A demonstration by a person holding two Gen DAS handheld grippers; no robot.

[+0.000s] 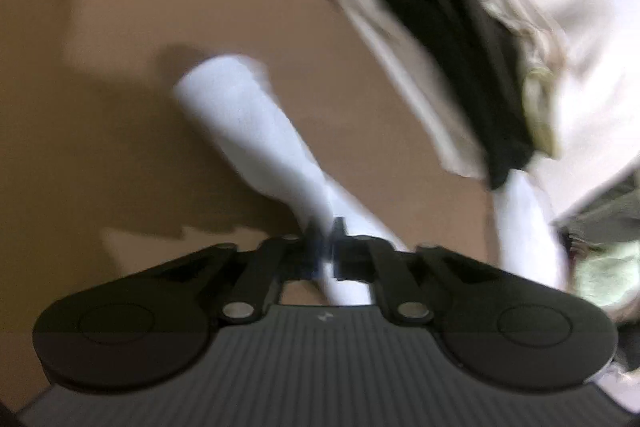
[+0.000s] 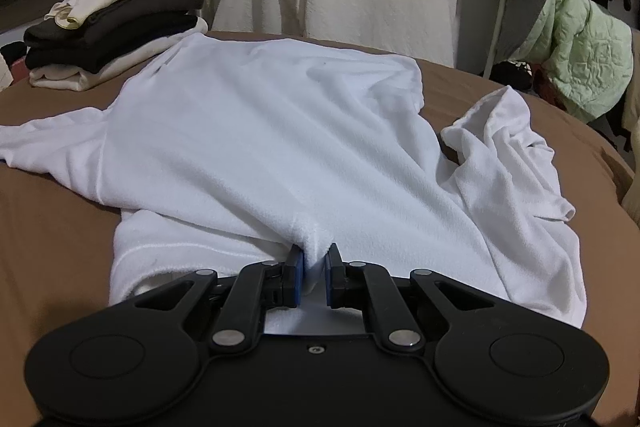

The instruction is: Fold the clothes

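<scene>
Pinching the near hem of the white shirt (image 2: 280, 131), the right gripper (image 2: 316, 267) sits at bottom centre; the shirt lies spread over the brown bed (image 2: 52, 227). The left gripper (image 1: 324, 247) has its jaws clamped on a white sleeve (image 1: 248, 131).

My left wrist camera looks steeply down past its claw (image 1: 323, 247), close to the brown bed (image 1: 140, 67), blurred. My right wrist camera faces across the bed toward the wall. Both share the white garment (image 2: 260, 131) and folded stack (image 2: 120, 23).
</scene>
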